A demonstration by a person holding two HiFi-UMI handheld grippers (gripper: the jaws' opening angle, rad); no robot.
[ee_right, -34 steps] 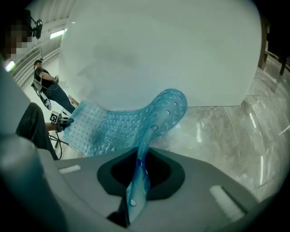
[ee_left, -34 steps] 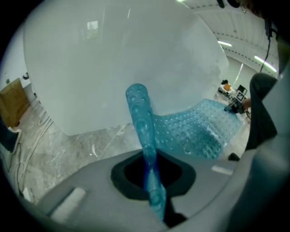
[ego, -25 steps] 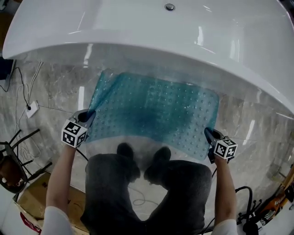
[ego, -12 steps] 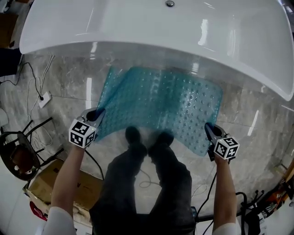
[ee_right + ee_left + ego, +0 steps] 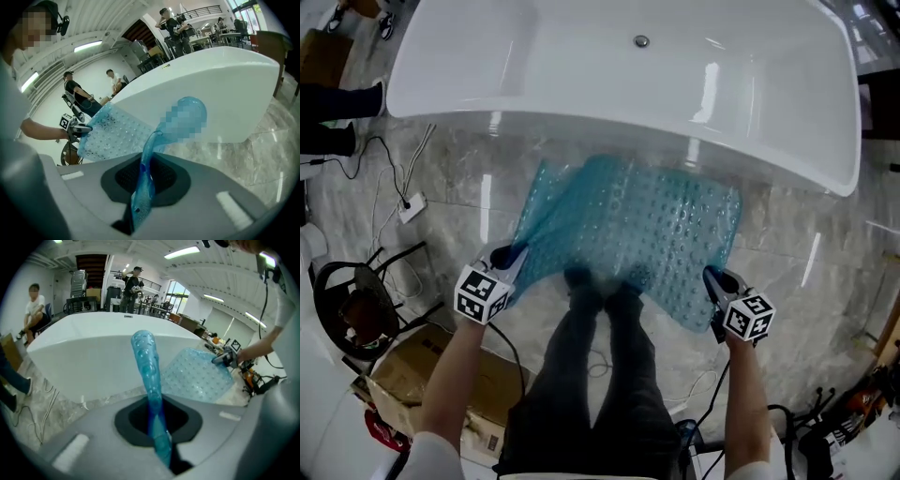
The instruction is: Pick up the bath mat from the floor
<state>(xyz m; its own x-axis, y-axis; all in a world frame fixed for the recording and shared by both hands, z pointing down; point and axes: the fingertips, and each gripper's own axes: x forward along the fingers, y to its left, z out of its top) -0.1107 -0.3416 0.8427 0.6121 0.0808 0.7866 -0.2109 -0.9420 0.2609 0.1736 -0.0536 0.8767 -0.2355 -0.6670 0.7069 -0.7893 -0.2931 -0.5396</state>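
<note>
The translucent teal, studded rubber bath mat (image 5: 628, 225) hung between the left tongs (image 5: 508, 258) and right tongs (image 5: 711, 279), each clenched on a near corner, above the grey marble floor (image 5: 806, 234) beside the white bathtub (image 5: 581, 66).

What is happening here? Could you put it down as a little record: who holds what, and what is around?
Held thing: blue-green studded bath mat, sagging between the two grippers
Left gripper: shut on the mat's near left corner
Right gripper: shut on the mat's near right corner
Beyond the mat: white bathtub
Floor: glossy grey stone-look tiles
Nearby: cardboard box, on the person's left
</note>
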